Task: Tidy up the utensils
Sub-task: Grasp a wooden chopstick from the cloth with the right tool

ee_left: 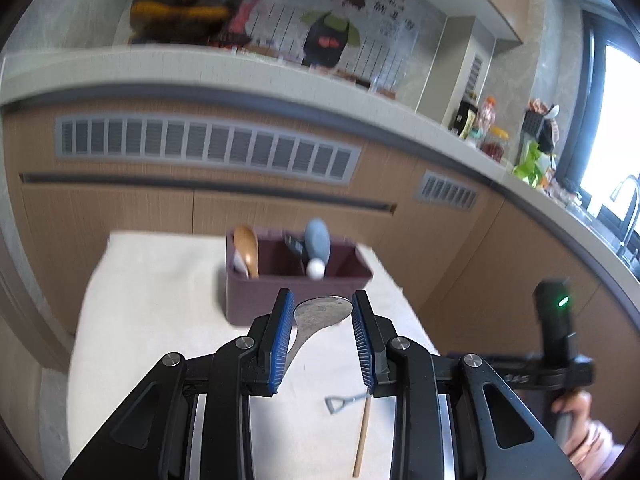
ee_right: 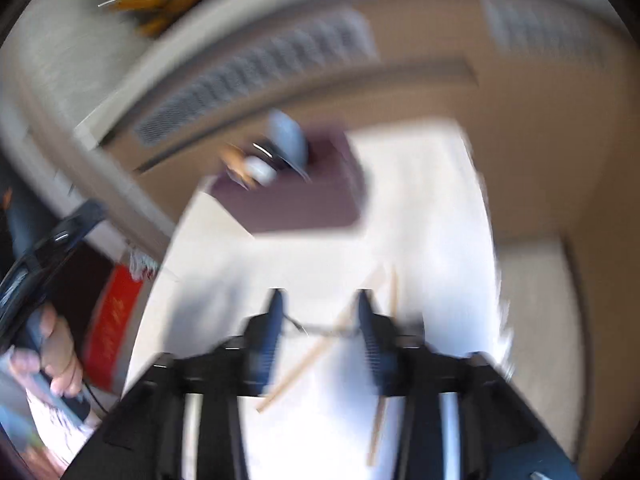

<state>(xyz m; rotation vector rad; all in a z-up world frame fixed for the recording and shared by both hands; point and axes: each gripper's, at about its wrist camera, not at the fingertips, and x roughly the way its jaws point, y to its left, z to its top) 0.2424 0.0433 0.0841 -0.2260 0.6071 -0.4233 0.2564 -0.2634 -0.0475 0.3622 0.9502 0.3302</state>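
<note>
Several utensils already stood in the maroon caddy [ee_left: 296,280]; left gripper [ee_left: 323,320] clamped a metal spoon [ee_left: 320,314], right gripper [ee_right: 320,312] gaped empty, chopsticks [ee_right: 304,360] left at six o'clock.

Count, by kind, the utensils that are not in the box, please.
Chopsticks: 2, on the table
Spoon: 1, metal, gripped in the left tool
Mini shovel: 1, on the table
Total: 4
</note>
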